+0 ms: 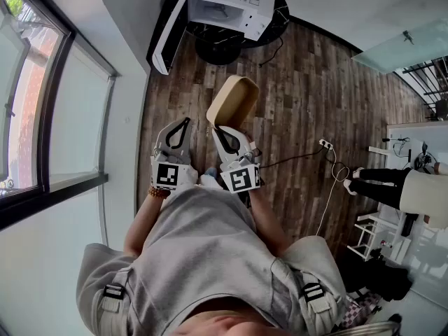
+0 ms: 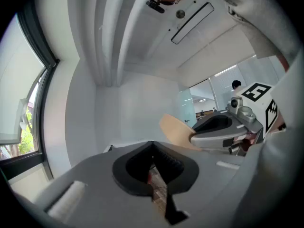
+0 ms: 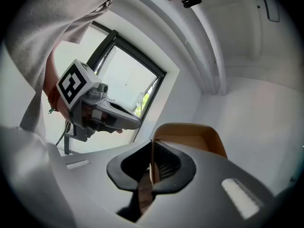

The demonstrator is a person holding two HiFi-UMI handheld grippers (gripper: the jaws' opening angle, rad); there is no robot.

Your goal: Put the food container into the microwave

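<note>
We are holding tan oval food container (image 1: 232, 102) in right claw (image 1: 224, 131), short of open white microwave (image 1: 234, 5); left claw (image 1: 182, 126) clenched empty.

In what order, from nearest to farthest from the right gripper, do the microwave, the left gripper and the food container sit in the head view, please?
1. The food container: clamped in the right gripper, at its tips.
2. The left gripper: alongside, to its left.
3. The microwave: far ahead, standing open.

Bright daylight pours in through the window (image 1: 31, 117) at my left edge, and both gripper views curve strongly with black vignetted corners.
</note>
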